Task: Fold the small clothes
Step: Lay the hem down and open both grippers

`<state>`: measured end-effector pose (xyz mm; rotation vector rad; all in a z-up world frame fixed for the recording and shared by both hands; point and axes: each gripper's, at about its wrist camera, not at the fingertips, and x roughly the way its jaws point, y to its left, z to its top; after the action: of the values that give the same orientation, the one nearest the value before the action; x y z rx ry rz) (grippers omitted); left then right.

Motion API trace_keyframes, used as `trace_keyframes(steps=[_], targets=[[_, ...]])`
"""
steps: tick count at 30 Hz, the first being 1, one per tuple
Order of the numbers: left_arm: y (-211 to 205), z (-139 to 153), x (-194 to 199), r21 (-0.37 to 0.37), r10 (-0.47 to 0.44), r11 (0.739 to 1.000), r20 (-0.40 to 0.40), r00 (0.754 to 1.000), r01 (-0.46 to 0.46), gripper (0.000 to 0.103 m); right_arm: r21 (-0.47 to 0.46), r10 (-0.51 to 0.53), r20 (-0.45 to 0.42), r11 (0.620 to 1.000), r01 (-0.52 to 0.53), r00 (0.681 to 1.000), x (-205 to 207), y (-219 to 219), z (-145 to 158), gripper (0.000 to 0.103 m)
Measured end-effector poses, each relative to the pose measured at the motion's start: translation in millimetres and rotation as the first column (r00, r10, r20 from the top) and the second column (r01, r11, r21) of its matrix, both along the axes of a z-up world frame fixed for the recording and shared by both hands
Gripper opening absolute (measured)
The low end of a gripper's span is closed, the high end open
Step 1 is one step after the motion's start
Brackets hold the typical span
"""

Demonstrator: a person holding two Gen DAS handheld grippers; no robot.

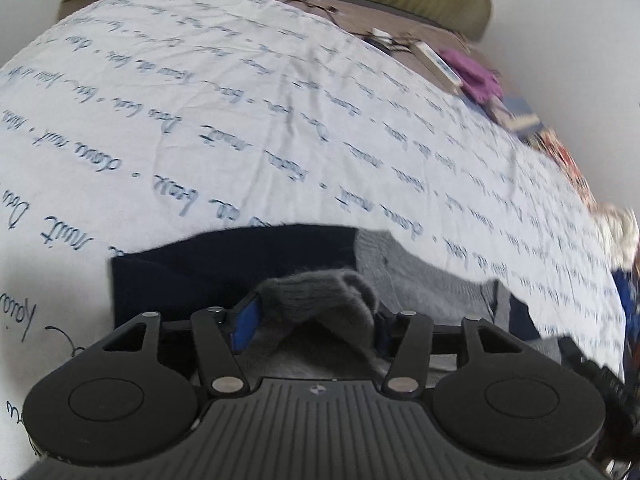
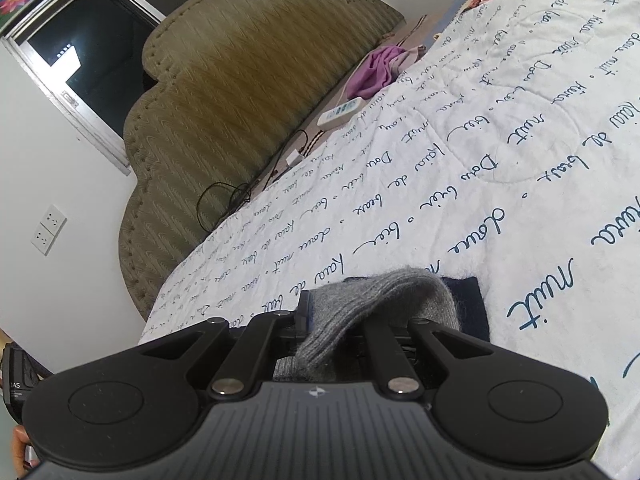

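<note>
Currently mid-fold on white printed bedspread (image 1: 280,100). Left gripper (image 1: 308,320) jaws apart, grey knit garment (image 1: 320,296) bunched loosely between, probably letting go. Right gripper (image 2: 336,324) clamped on same garment's edge, likely anchoring it over navy cloth (image 2: 468,300).

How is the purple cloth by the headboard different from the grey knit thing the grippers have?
The purple cloth is smooth, crumpled and untouched; the grey knit garment is fuzzy and ribbed, pinched in the right gripper. The purple cloth lies far off by the headboard; the grey garment lies on the quilt. Both are soft fabric.
</note>
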<state>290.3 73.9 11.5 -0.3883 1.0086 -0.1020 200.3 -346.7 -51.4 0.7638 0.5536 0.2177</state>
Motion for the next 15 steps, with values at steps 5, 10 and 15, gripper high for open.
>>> trace_keyframes(steps=[5,10,15], targets=[[14,0,-1,-0.006,0.068,0.998,0.020,0.997,-0.068,0.062,-0.003,-0.004,-0.035,1.000,0.004,0.999,8,2,-5,0.006],[16,9,-7,0.083,0.097,0.991,0.085,0.992,-0.104,0.063,-0.031,-0.001,-0.066,1.000,-0.001,0.998,16,6,-7,0.010],[18,22,-14,0.187,0.121,0.971,0.159,0.980,-0.150,0.066,-0.099,-0.017,-0.041,0.995,0.013,0.999,20,10,4,0.067]])
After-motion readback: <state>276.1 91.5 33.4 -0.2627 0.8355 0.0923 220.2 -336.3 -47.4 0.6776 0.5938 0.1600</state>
